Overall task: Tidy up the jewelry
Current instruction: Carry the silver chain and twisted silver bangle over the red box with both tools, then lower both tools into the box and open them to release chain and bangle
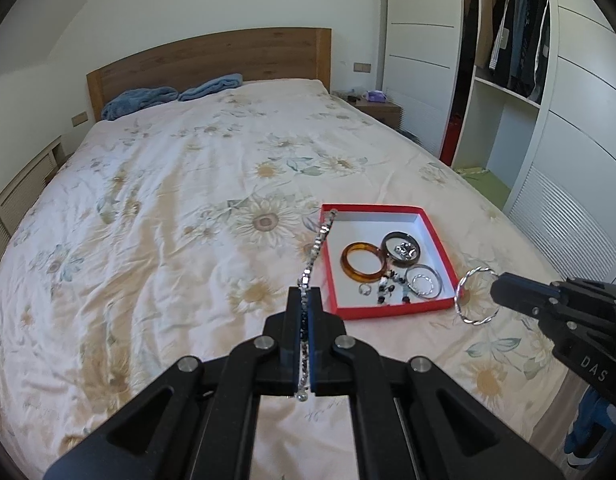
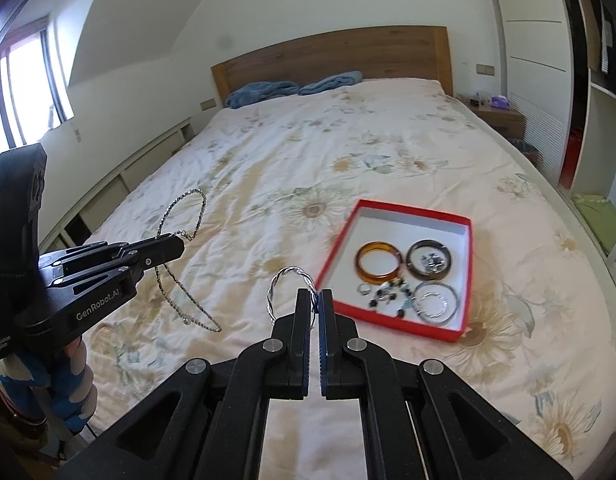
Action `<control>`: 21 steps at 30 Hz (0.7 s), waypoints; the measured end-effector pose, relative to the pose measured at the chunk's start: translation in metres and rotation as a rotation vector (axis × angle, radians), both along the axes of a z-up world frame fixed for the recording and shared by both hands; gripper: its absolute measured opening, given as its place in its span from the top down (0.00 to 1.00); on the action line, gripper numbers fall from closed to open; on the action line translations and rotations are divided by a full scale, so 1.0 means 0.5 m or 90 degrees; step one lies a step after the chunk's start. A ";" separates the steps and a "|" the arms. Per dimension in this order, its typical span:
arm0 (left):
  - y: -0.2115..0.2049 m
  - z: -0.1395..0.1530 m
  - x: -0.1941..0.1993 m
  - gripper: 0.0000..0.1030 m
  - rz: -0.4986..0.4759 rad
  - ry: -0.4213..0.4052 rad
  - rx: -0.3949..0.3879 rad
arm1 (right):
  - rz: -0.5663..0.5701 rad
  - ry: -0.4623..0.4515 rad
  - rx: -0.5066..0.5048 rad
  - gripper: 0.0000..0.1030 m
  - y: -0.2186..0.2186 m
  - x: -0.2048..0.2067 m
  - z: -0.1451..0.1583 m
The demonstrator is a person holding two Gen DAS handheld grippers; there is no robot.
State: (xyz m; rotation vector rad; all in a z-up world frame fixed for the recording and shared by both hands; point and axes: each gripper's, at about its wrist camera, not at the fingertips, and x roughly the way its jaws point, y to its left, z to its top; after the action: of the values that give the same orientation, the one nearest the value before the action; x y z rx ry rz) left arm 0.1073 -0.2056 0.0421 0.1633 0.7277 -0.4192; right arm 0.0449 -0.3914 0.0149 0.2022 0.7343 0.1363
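Between our left fingers (image 1: pixel 305 300) a silver chain necklace (image 1: pixel 316 246) is pinched tight, its loop hanging free above the bed (image 1: pixel 168 200). Our right fingers (image 2: pixel 317 300) are clamped on a twisted silver bangle (image 2: pixel 286 280) that sticks out to their left. Just ahead and right of both lies the red box (image 2: pixel 466 276), holding an amber bangle (image 2: pixel 378 266), a dark bangle (image 2: pixel 429 260), rings and beads.

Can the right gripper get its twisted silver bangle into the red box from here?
Probably yes: the right gripper holds the twisted silver bangle just short of the red box, open-topped, nothing between.
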 end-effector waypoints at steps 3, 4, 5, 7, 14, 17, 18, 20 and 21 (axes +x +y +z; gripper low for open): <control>-0.028 -0.004 0.025 0.98 -0.007 0.003 -0.001 | -0.010 -0.001 0.002 0.96 -0.034 0.022 -0.002; -0.038 -0.004 0.036 0.98 -0.009 0.004 -0.003 | -0.014 -0.002 0.002 0.96 -0.048 0.032 -0.003; -0.046 -0.004 0.044 0.98 -0.010 0.005 -0.004 | -0.015 -0.003 0.002 0.96 -0.056 0.038 -0.003; -0.066 -0.003 0.068 0.98 -0.017 0.005 -0.010 | -0.022 -0.005 0.000 0.96 -0.077 0.055 -0.005; -0.138 0.009 0.154 0.98 -0.040 0.004 -0.038 | -0.042 -0.011 -0.007 0.96 -0.150 0.130 -0.013; -0.182 0.003 0.194 0.98 -0.054 0.003 -0.040 | -0.048 -0.011 -0.009 0.96 -0.175 0.171 -0.025; -0.200 -0.004 0.213 0.98 -0.059 0.005 -0.040 | -0.050 -0.010 -0.010 0.96 -0.183 0.186 -0.030; -0.223 -0.015 0.240 0.98 -0.065 0.009 -0.042 | -0.054 -0.008 -0.010 0.96 -0.197 0.214 -0.043; -0.240 -0.023 0.259 0.98 -0.069 0.011 -0.043 | -0.056 -0.006 -0.009 0.96 -0.204 0.229 -0.050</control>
State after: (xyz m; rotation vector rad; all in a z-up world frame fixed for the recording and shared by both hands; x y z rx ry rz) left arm 0.2368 -0.3257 0.0307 0.1351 0.7227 -0.5479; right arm 0.1592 -0.4934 -0.0102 0.2196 0.7150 0.0492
